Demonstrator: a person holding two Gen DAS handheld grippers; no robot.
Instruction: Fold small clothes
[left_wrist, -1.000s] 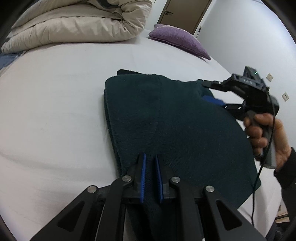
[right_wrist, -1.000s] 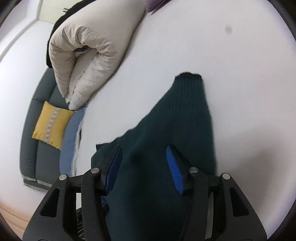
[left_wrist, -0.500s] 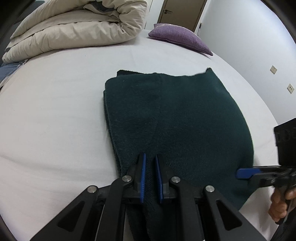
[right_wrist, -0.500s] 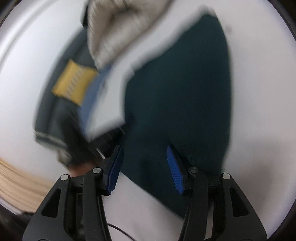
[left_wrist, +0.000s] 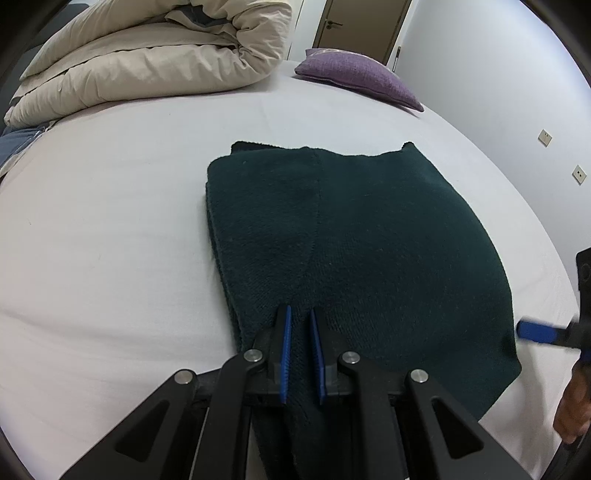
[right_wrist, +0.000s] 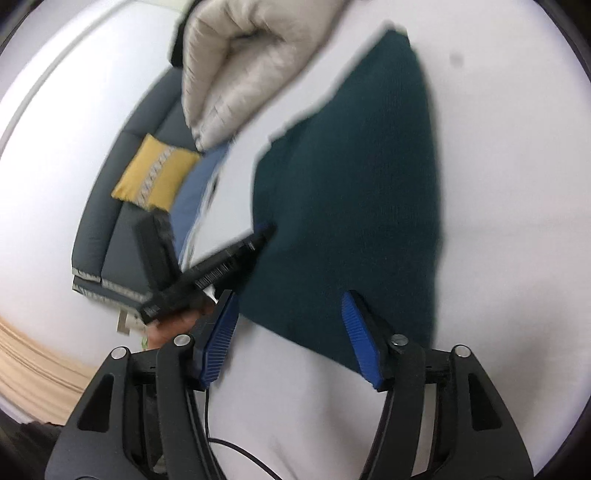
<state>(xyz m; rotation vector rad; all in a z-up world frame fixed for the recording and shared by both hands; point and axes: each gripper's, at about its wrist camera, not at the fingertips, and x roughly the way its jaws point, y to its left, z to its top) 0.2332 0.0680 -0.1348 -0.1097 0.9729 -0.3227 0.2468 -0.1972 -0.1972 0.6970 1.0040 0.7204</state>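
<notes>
- Your left gripper (left_wrist: 300, 332) has its blue ribbed pads nearly together, pinching the near edge of the dark green sweater (left_wrist: 354, 251), with knit fabric showing in the narrow gap between them.
- Your right gripper (right_wrist: 291, 332) has its jaws spread wide, gripping nothing; its pads hover over the near corner of the sweater and the white bed sheet (right_wrist: 517, 258).
- The sweater lies folded and flat on the sheet, a thick, fuzzy knit with a vertical seam down its top layer and stacked layers along its left edge.
- Beyond the sweater, your left view shows a puffy beige duvet (left_wrist: 147, 62) rolled in soft folds, and a purple woven pillow (left_wrist: 358, 75) to the duvet's right.
- Only your right view, which is motion-blurred, shows what lies beside the bed: a grey sofa (right_wrist: 122, 206) with a yellow cushion (right_wrist: 155, 177) past the sweater's left side.
- Your right view also catches the left gripper from the side, its tip at the sweater's edge.
</notes>
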